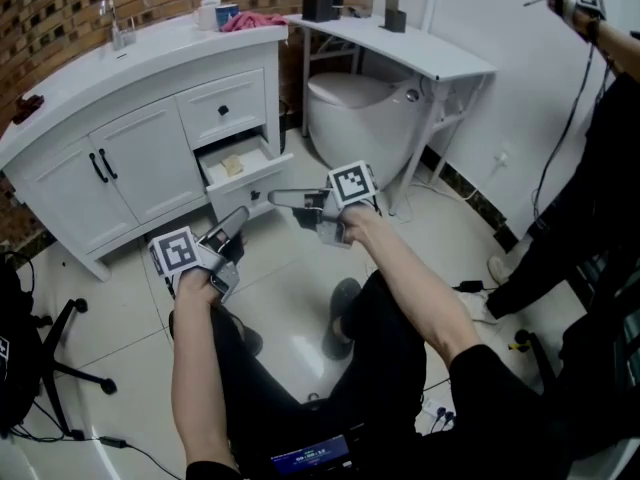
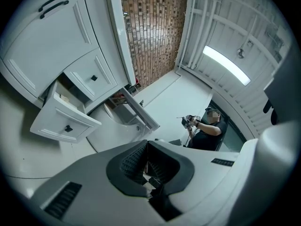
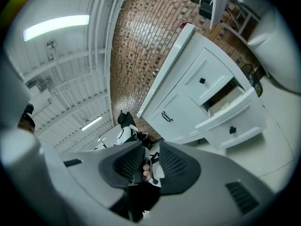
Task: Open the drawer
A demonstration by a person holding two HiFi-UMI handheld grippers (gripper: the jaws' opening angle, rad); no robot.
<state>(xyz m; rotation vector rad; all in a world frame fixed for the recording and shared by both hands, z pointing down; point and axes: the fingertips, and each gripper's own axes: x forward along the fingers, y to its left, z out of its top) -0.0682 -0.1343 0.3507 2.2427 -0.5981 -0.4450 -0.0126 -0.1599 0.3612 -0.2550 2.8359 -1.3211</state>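
**Head view.** The white vanity cabinet [image 1: 140,158] stands beyond both tools. Its lower drawer [image 1: 250,190] is pulled out, with a small pale object lying inside; the upper drawer [image 1: 222,110] above it is closed. The right gripper [image 1: 272,198] is held level with its tips pointing at the drawer front, near its knob but apart from it. The left gripper [image 1: 240,218] is lower and further back, its tips angled up toward the same drawer and clear of it. Both pairs of jaws look pressed together. A toilet [image 1: 350,108] and a white side table [image 1: 420,53] lie past the right gripper, away from the cabinet. A second person [image 1: 590,168] stands well off to that side.

**Left gripper view.** The left gripper [image 2: 147,142] has its ribbed pads meeting at the tip, and nothing is pinched between them. The drawer [image 2: 63,121] hangs open up and to the left of the jaws, well apart from them. The closed upper drawer [image 2: 91,76] sits beyond it. The second person [image 2: 207,131] appears past the tips, to their right, in front of a brick wall [image 2: 155,32].

**Right gripper view.** The right gripper [image 3: 148,147] is closed down to a narrow slit and grips no object. The open drawer [image 3: 233,121] lies to the upper right of the jaws and is not in contact with them. The cabinet doors [image 3: 174,112] are directly beyond the tips
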